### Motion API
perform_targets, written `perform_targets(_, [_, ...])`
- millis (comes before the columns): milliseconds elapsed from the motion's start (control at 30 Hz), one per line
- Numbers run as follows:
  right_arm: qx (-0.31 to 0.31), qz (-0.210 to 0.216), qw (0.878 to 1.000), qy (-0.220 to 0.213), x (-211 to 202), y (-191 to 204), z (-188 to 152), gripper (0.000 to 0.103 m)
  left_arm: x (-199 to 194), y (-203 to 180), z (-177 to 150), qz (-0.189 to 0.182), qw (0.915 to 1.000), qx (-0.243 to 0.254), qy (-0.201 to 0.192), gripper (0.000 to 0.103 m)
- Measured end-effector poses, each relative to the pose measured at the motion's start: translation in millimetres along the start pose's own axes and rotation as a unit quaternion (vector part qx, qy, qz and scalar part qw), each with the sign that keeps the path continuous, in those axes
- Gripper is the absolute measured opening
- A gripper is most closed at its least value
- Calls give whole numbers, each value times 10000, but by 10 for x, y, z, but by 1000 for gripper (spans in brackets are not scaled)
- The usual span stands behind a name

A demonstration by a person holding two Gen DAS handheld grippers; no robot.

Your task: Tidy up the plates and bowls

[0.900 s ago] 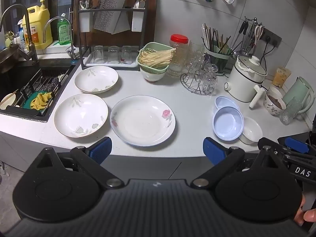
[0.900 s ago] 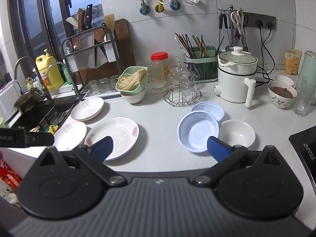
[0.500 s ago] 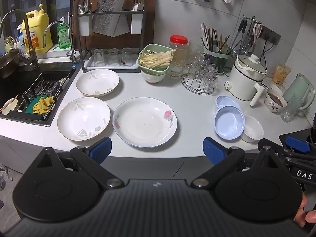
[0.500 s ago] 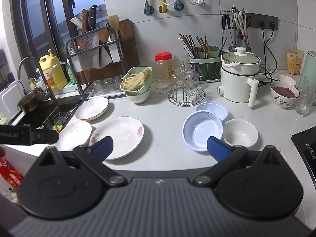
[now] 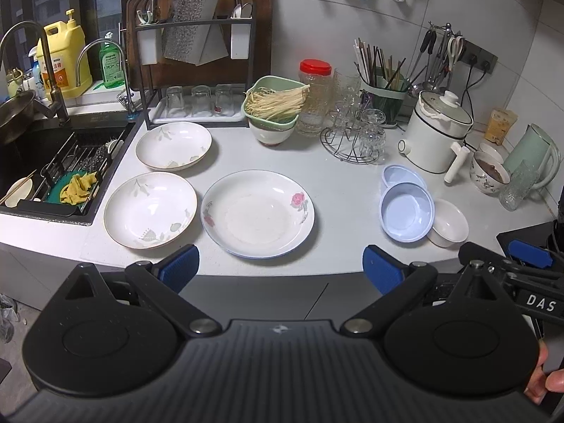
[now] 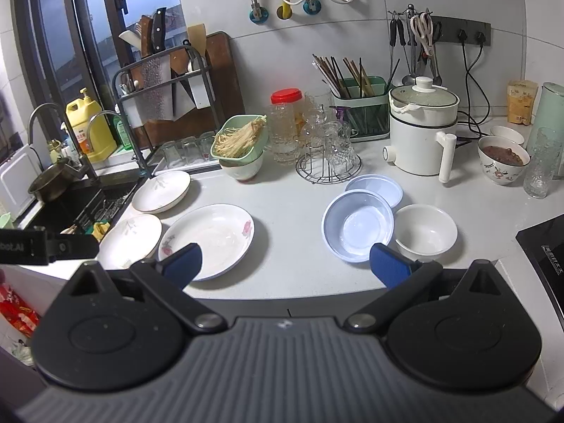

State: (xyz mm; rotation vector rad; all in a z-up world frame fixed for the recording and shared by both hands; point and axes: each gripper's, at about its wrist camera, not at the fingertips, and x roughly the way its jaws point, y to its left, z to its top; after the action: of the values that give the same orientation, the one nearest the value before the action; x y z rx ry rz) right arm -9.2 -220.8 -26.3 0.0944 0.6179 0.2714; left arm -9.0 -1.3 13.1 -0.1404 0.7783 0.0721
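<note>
A: Kitchen counter (image 5: 345,190) is where we're at, sink (image 5: 53,162) on the left, dish rack and jars along the back wall. Both tongs hang off the front edge, nothing touched yet.

B: State of the grippers?

A: Left gripper (image 5: 280,268) is released, jaws wide, nothing between them. Right gripper (image 6: 285,264) same, spread wide and holding nothing. We judge they're held back so we can see the whole spread before picking.

B: Where's the stuff?

A: Plates are grouped on the left: rose plate (image 5: 257,213) front-centre, leaf plate (image 5: 151,209) just beside it near the sink, 2nd leaf plate (image 5: 173,145) behind that. All flat, side by side, none stacked. Bowls sit well apart on the right: big blue bowl (image 6: 357,231) overlapping the small blue bowl (image 6: 379,187) behind it, white bowl (image 6: 424,231) touching its right side.

B: So the split suits us?

A: Prob yes. Left tong faces the plates, right tong faces the bowls, so each hand covers its own pile. Next move, we reckon: nest bowls, stack plates. Plate rims lie low on the counter, so getting a jaw under one may be fiddly.
</note>
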Motion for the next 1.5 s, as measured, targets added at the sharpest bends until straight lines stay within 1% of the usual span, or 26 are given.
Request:
perform_targets(200, [-45,32,10000,-18,-92,34,11,103,-27,20,14,-29,10000,-37,28,101])
perform_targets(567, [8,14,10000,-65,-141,35,42,103,-38,8,6,-59,10000,-35,42,101])
perform_targets(700, [9,16,10000,-63,-144,42,45,103,-27,1,15,-36,10000,-37,64,101])
perform_targets(867, [53,4,10000,-34,-134,43,20,103,-49,13,18,87,10000,17,27,101])
perform_targets(1067, [60,-20,10000,-46,-119,34,-31,103,-7,77,-23,222,9997,-85,-3,101])
perform_targets(1167, [114,-24,9999,-17,-95,0,-62,103,-1,62,-48,172,9998,-70,-46,101])
perform_targets(1300, [103,-27,9999,-14,-87,-2,-91,103,16,-13,-98,166,9998,68,-73,101])
perform_targets(1500, [81,-38,10000,-11,-87,3,-123,103,12,5,-145,187,9998,9,-106,101])
